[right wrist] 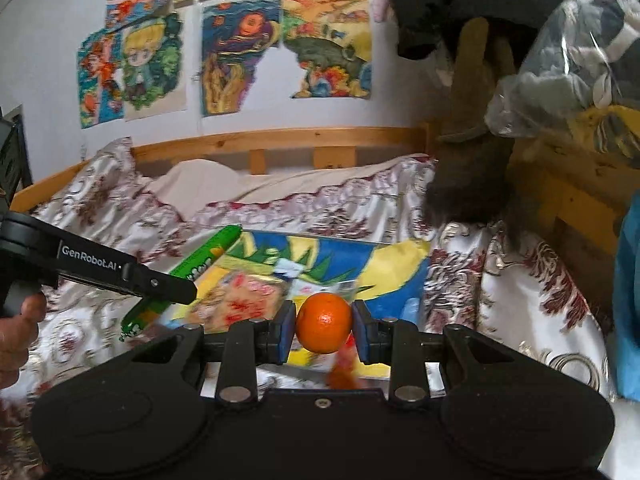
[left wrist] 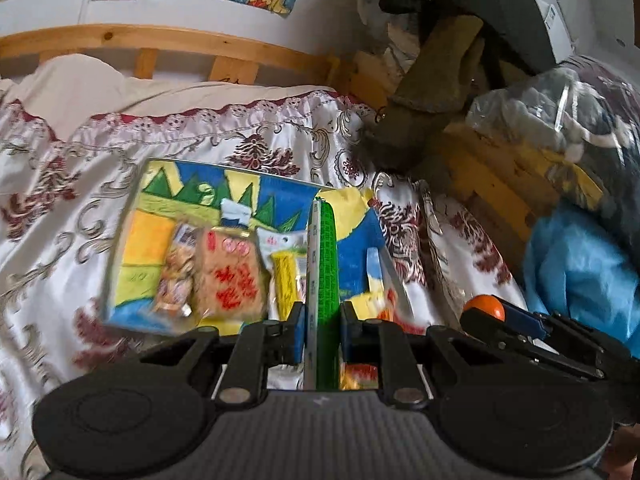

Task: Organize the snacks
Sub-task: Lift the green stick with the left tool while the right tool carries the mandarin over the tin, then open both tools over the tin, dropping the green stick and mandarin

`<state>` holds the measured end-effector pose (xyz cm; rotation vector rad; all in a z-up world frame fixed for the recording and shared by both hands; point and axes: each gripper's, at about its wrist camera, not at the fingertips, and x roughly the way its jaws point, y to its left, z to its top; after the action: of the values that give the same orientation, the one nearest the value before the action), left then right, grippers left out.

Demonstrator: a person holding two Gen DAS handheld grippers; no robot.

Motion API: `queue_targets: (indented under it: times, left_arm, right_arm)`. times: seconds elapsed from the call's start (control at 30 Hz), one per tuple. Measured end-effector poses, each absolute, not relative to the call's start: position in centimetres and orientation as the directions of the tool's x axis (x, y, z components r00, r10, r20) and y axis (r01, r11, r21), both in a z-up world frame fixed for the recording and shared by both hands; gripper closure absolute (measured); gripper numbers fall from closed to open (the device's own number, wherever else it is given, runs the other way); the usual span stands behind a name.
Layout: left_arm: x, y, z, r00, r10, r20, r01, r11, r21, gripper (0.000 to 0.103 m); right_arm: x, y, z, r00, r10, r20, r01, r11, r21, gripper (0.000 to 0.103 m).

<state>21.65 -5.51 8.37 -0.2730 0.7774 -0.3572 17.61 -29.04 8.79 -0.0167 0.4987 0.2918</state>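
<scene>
A long green foil-wrapped snack tube [left wrist: 327,264] was gripped between the closed fingers of the left gripper [left wrist: 320,334], apparently ready for placing on the brightly painted flat board [left wrist: 256,188] lying on the satin-covered bed [left wrist: 60,184], where crinkly packets [left wrist: 230,276] were gathered mid-board. A round, dimpled orange [right wrist: 324,323] was clamped by the right gripper [right wrist: 324,330] above the board's near edge.

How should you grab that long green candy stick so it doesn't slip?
Grip the green candy stick around its middle, fingers closing on its narrow sides from above. It is long, thin and tilted, so an end grip would let it swing. The left gripper already pinches it this way.
</scene>
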Motion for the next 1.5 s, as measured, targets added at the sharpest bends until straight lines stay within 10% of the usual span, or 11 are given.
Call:
queue_targets:
  times: [1.5]
  left_arm:
    - [34.2, -9.5, -1.3, 0.635, -0.327, -0.7, 0.181, 0.944, -0.277, 0.084]
  right_arm:
    - [34.0, -30.5, -1.6, 0.702, 0.305, -0.643, -0.23, 0.952, 0.2, 0.07]
